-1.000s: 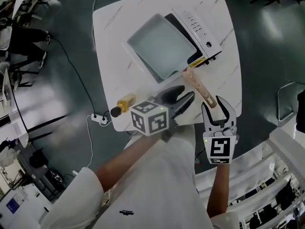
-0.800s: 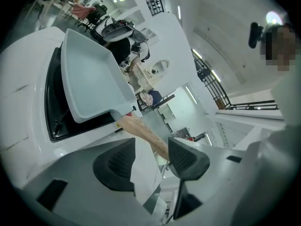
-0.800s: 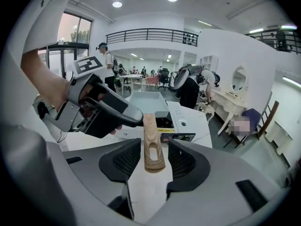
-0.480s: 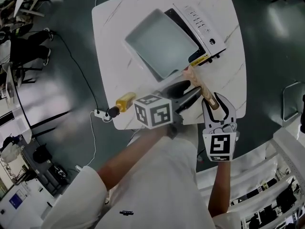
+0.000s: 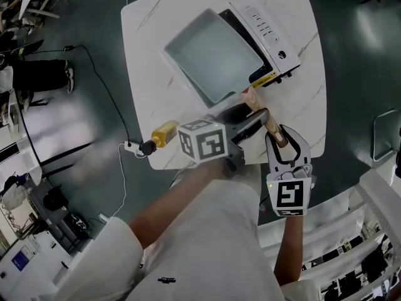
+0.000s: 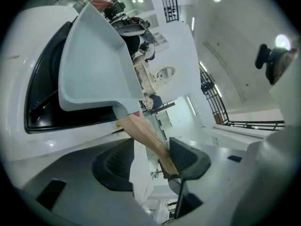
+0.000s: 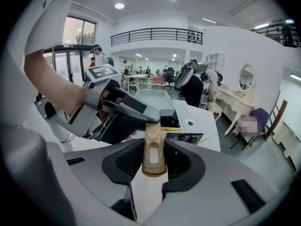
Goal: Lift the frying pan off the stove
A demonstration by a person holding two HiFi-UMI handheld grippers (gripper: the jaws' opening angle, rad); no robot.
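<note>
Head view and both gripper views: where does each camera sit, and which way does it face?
Head view: on the person's head, facing steeply down at table, stove, frying pan; forearms, left gripper, right gripper show.
Left gripper view: rides that gripper, facing along its open jaws; the wooden handle lies between them.
Right gripper view: rides that gripper, jaws closing around the handle's end; left gripper and forearm show.
Shared: all see the handle.

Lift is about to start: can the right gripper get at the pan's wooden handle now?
Likely yes: the wooden handle lies between the right gripper's closing jaws; the left gripper, farther up it, leaves that end free.
</note>
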